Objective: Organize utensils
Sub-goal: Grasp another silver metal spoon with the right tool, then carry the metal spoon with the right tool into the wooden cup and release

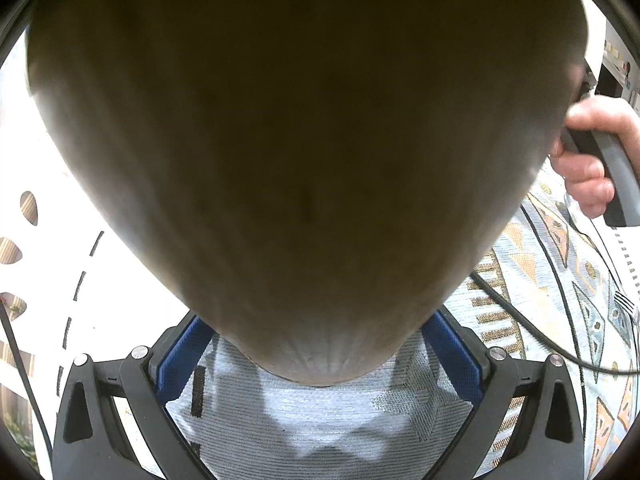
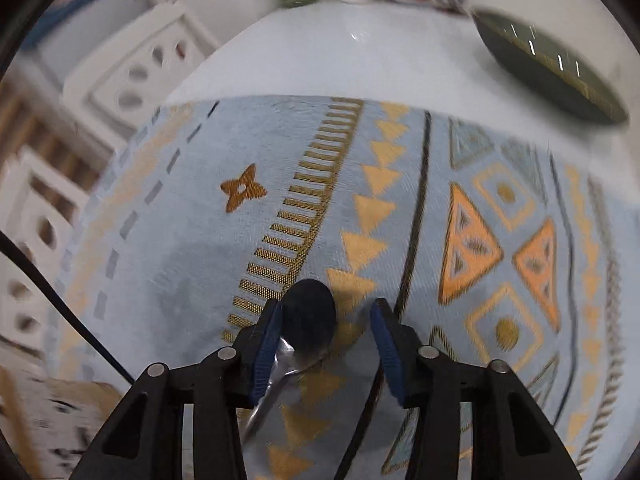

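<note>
A big tan rounded vessel (image 1: 304, 140) fills the left wrist view. It tapers down between the blue pads of my left gripper (image 1: 316, 320), which is shut on its narrow end above the patterned cloth (image 1: 328, 412). In the right wrist view a metal spoon (image 2: 308, 316) lies between the fingers of my right gripper (image 2: 326, 306), its dark bowl against the left pad (image 2: 266, 344). A gap separates it from the right pad, so the gripper is open. The spoon's handle runs back under the left finger. A fork (image 1: 624, 304) lies on the cloth at the far right.
The pale blue cloth (image 2: 200, 240) with orange triangles covers the near part of a white table (image 2: 340, 60). A dark green dish (image 2: 552, 76) sits at the back right. White chairs (image 2: 132, 76) stand to the left. A black cable (image 1: 520, 320) crosses the cloth. A hand (image 1: 588, 168) grips the other gripper's handle.
</note>
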A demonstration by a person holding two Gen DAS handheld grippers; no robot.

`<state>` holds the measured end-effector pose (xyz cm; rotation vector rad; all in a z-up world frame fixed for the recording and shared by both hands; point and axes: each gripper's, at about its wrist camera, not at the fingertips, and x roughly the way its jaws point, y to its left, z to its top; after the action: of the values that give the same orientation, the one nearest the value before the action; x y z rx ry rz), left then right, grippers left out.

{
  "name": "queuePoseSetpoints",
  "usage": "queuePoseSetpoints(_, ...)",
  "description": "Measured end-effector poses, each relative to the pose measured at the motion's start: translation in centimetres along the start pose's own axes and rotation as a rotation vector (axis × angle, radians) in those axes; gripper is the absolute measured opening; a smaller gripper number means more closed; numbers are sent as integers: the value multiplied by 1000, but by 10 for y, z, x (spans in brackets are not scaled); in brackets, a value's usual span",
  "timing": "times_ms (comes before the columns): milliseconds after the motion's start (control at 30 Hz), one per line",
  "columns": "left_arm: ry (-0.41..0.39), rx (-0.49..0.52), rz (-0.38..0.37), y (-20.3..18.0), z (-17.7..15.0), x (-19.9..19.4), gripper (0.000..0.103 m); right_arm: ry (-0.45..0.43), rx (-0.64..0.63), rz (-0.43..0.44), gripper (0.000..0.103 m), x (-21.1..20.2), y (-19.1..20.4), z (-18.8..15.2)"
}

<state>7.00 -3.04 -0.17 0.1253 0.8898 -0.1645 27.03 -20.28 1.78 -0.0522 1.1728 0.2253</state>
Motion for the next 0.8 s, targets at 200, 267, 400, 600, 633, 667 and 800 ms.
queuePoseSetpoints(200, 0, 0, -1, 0, 0, 0, 102, -64, -9, 44, 4, -21, 3, 0)
queuePoseSetpoints(267, 0, 0, -1, 0, 0, 0, 102, -89, -4, 59, 3, -35, 2, -3)
queuePoseSetpoints(400, 0, 0, -1, 0, 0, 0, 102, -149, 7, 80, 3, -73, 3, -13)
queuePoseSetpoints(600, 0, 0, -1, 0, 0, 0, 102, -309, 5, 57, 2, -136, 21, -17)
queuePoseSetpoints(633, 0, 0, -1, 0, 0, 1, 102, -347, 13, 67, 2, -151, 21, -16)
queuePoseSetpoints(667, 0, 0, -1, 0, 0, 0, 102, -371, 24, 86, 2, -163, 21, -16)
queuePoseSetpoints(800, 0, 0, -1, 0, 0, 0, 102, -500, 62, 203, 2, -215, 23, -8)
